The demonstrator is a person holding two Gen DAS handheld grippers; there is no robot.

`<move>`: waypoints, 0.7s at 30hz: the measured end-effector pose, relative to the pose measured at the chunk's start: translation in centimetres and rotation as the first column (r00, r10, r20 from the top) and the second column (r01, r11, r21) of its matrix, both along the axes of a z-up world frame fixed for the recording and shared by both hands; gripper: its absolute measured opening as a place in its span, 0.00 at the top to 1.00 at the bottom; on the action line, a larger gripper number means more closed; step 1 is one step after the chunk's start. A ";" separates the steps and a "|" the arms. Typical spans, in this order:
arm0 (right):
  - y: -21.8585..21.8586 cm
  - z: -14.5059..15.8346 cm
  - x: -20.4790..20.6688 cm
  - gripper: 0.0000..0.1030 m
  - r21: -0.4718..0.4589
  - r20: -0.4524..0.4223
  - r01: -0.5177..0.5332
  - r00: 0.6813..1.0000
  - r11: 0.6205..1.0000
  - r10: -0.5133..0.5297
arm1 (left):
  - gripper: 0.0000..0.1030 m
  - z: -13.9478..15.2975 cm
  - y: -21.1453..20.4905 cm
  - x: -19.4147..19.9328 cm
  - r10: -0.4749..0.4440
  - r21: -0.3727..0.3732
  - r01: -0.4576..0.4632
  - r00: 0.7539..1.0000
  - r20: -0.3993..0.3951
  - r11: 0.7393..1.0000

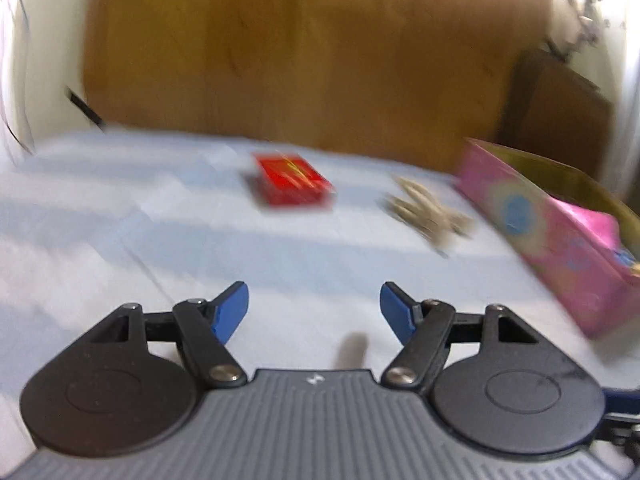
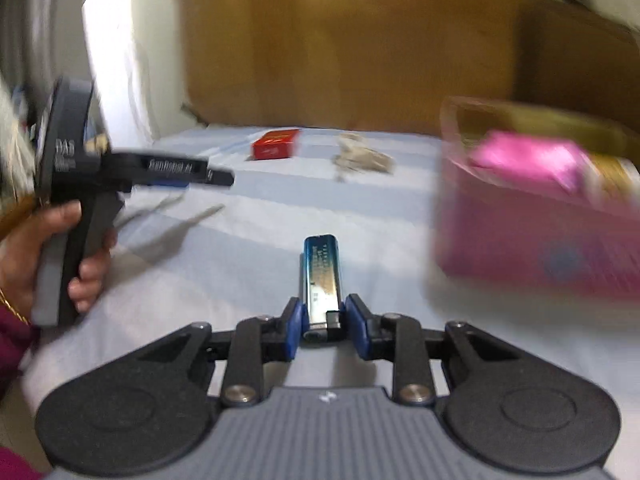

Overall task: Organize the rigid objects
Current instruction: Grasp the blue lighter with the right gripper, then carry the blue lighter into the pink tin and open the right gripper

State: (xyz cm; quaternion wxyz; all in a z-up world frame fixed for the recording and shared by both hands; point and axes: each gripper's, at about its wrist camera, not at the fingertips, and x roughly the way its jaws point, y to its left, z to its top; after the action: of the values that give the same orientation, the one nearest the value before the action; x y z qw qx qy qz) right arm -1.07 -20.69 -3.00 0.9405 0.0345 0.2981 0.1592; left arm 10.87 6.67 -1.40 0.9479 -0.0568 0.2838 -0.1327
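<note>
One lighter (image 2: 321,280) caught in the right gripper (image 2: 323,320), carried above the bed sheet (image 2: 248,248) toward the pink box (image 2: 540,240).

Slim, blue and metallic, it points forward from jaws clamped on its lower end. Two things are left out, by my reading: a red pack (image 1: 290,180) near the sheet's far edge and a pale, blurred bundle (image 1: 428,212) beside the box. Left gripper (image 1: 314,312) hovers with jaws apart, holding nothing.

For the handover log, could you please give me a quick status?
Right tongs shut on blue lighter. Left tongs open, empty. Pink box ahead right, path clear.
</note>
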 end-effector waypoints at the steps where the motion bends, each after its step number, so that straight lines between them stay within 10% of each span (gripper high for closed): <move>1: -1.4 -0.1 -0.8 0.76 0.068 -0.020 0.020 1.000 0.997 -0.019 | 0.28 0.0 -0.8 -1.0 -0.062 -0.063 0.060 0.998 -0.028 0.996; 7: -8.4 -2.1 -1.3 0.76 0.496 -0.138 0.105 0.990 0.862 -0.041 | 0.28 0.4 -7.4 -4.4 -0.363 -0.274 0.314 0.920 -0.149 0.909; 12: -8.5 -2.1 -2.1 0.76 0.482 -0.094 0.071 0.995 0.873 -0.029 | 0.29 -0.3 -10.7 -4.3 -0.409 -0.291 0.343 0.888 -0.208 0.893; 16: -9.1 -2.6 -3.2 0.76 0.503 -0.073 0.062 0.997 0.862 -0.029 | 0.77 -0.7 -11.4 -4.1 -0.396 -0.275 0.334 0.892 -0.216 0.902; 21: -9.5 -2.3 -3.2 0.76 0.511 -0.029 0.060 0.998 0.857 -0.053 | 0.79 0.7 -12.9 -4.3 -0.440 -0.279 0.383 0.880 -0.179 0.880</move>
State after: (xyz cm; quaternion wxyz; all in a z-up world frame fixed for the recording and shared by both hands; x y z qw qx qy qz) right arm -4.23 -30.21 -5.29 0.8997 0.2930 0.2505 0.2047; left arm 6.55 -6.22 -0.67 0.8432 -0.1221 0.3828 -0.3573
